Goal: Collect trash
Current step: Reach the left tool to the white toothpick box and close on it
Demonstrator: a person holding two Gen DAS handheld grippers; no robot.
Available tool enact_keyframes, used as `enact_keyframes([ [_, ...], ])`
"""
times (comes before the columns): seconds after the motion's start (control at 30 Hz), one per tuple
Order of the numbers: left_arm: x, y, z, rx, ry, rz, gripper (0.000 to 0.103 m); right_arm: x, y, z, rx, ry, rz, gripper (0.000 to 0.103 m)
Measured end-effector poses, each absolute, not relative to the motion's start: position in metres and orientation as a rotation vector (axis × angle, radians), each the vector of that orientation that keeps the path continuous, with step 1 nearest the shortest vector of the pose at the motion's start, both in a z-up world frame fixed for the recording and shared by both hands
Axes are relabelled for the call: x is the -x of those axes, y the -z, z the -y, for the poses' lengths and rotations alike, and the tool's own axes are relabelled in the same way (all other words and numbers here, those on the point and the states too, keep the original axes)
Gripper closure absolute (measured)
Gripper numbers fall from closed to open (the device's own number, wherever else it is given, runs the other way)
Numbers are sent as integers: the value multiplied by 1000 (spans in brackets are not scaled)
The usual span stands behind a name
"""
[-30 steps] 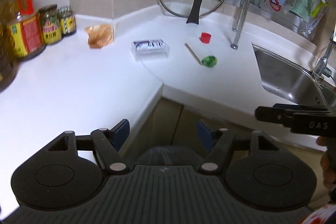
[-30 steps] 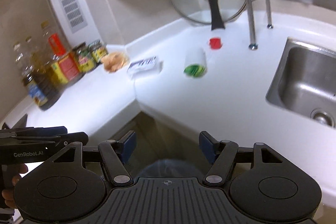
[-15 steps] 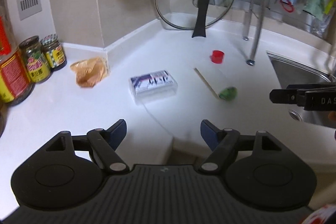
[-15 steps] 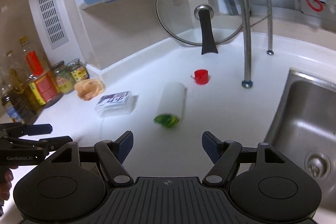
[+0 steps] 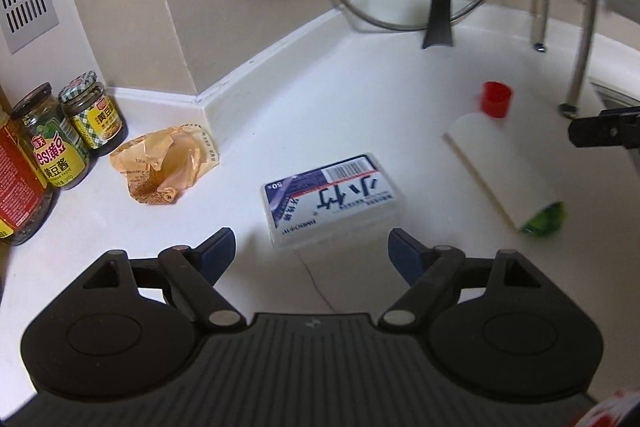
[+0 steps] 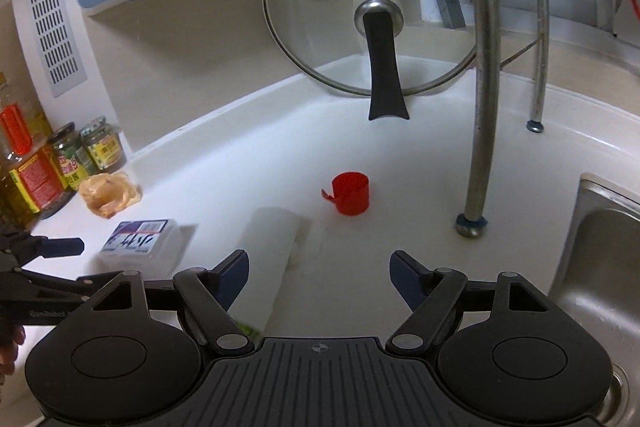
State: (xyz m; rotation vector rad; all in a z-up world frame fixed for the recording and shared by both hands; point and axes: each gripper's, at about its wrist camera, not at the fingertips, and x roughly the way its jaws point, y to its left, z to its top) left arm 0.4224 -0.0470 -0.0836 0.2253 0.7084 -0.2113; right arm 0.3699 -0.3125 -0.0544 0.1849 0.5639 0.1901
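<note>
Approaching trash on the worktop [image 5: 360, 87], nothing picked up yet. Left gripper [image 5: 310, 251] has jaws apart and empty, plastic box [image 5: 332, 201] lying just ahead between them. Crumpled wrapper [image 5: 166, 163] sits left of the box, beside the jars [image 5: 76, 131]. White tube [image 5: 504, 167] lies right of the box, red cap [image 5: 496, 99] just behind the tube. Right gripper [image 6: 318, 273] has jaws apart, empty, tube near its left jaw. All four pieces seem left to collect; no bin visible.

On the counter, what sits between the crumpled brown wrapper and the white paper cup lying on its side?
The clear plastic box with the barcode label lies between the wrapper and the cup, clearest in the left wrist view.
</note>
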Motion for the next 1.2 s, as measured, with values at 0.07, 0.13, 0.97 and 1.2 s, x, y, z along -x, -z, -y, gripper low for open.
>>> enact_keyframes([
  [0.07, -429, 86, 49, -220, 185, -714, 20, -379, 57, 314, -188, -196, -567, 25],
  [0.13, -435, 88, 52, -206, 176, -722, 20, -387, 59, 316, -193, -203, -573, 25],
  [0.97, -489, 93, 70, -196, 196, -760, 23, -433, 68, 327, -251, -202, -583, 25],
  [1.2, -478, 88, 76, -152, 154, -801, 25, -438, 69, 326, -247, -206, -589, 25],
])
